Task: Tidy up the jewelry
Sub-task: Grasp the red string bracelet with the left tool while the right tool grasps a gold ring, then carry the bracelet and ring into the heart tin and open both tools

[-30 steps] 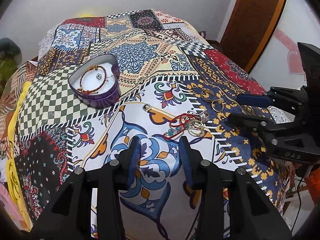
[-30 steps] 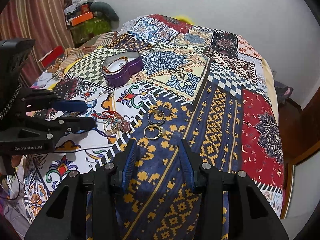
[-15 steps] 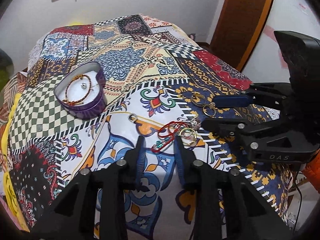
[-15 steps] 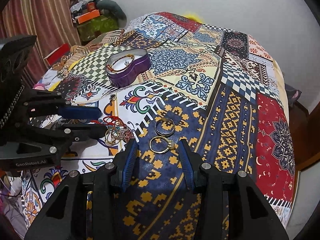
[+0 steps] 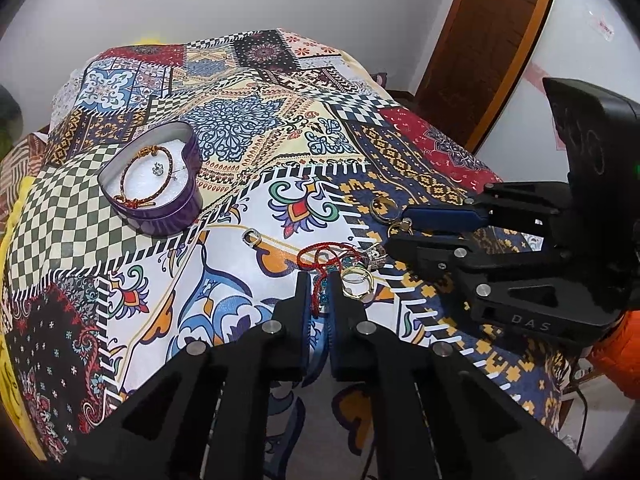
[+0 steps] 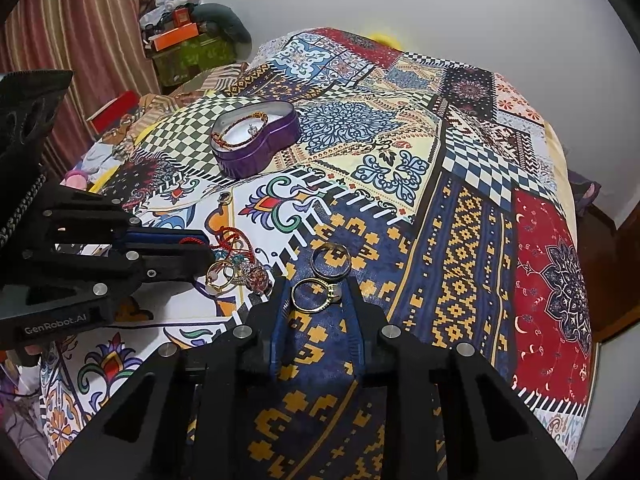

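Gold ring (image 6: pixel 317 296) with a small setting lies flat on the navy-and-yellow patch of the patchwork bedspread (image 6: pixel 460 216), between the spread fingers of the right gripper (image 6: pixel 316 294), whose jaws stand on either side of it without visibly pressing it. A darker metal ring (image 6: pixel 331 260) lies just beyond it on the same patch. To the left, a tangled pile of jewelry (image 5: pixel 348 264) sits on the white floral patch: red cord bracelets (image 5: pixel 320 256), gold hoops (image 5: pixel 356 280) and small beaded pieces, touching one another. The left gripper (image 5: pixel 320 292) is at the near edge of this pile, its jaws narrowed to a slim gap with a strand of the red cord between them; whether the pads actually clamp the cord cannot be told. A single small ring (image 5: pixel 250 236) lies apart from the pile, toward the tin. Further back on the checkered patch stands a purple heart-shaped tin (image 5: pixel 160 184), lid off, lined in white, holding a red-and-gold braided bracelet (image 5: pixel 140 176) and a small silver piece (image 5: pixel 158 168). Beyond the bed are a white wall (image 6: pixel 480 8), a wooden door (image 5: pixel 492 40), a striped curtain (image 6: pixel 80 40) and a cluttered side stand (image 6: pixel 184 40).
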{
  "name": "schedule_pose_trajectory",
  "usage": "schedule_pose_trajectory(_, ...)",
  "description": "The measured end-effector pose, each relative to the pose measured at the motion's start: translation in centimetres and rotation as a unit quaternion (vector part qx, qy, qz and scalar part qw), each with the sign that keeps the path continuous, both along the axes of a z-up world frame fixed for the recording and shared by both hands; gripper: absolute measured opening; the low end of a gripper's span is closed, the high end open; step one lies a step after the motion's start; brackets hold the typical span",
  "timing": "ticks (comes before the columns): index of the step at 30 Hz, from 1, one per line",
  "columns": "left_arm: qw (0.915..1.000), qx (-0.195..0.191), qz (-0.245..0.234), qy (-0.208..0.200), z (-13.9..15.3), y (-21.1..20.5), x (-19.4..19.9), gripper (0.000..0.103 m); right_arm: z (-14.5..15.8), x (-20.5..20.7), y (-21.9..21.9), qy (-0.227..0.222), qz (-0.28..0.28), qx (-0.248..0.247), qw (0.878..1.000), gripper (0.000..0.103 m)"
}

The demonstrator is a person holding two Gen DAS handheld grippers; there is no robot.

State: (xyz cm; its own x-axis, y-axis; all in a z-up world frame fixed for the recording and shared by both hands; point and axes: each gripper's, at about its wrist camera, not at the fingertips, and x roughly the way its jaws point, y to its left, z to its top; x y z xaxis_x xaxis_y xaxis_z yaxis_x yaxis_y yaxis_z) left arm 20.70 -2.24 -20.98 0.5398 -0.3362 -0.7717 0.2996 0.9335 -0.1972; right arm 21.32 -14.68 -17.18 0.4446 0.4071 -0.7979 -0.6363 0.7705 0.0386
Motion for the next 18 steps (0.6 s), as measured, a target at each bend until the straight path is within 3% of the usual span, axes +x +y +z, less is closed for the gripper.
schedule_pose_trajectory(10, 0.9993, -0.02, 0.026, -0.021, 2.6, 1.5, -0.9, 0.006, 1.2, -0.6, -0.6, 0.006, -0.009, 0.018, 1.0, 0.024)
schedule_pose_trajectory(18, 0.9977, -0.025, 0.04, -0.048, 5.2, 2.5, -1.8, 0.006, 3.3, -1.2, -0.5, -0.015, -0.017, 0.034, 0.999, 0.024)
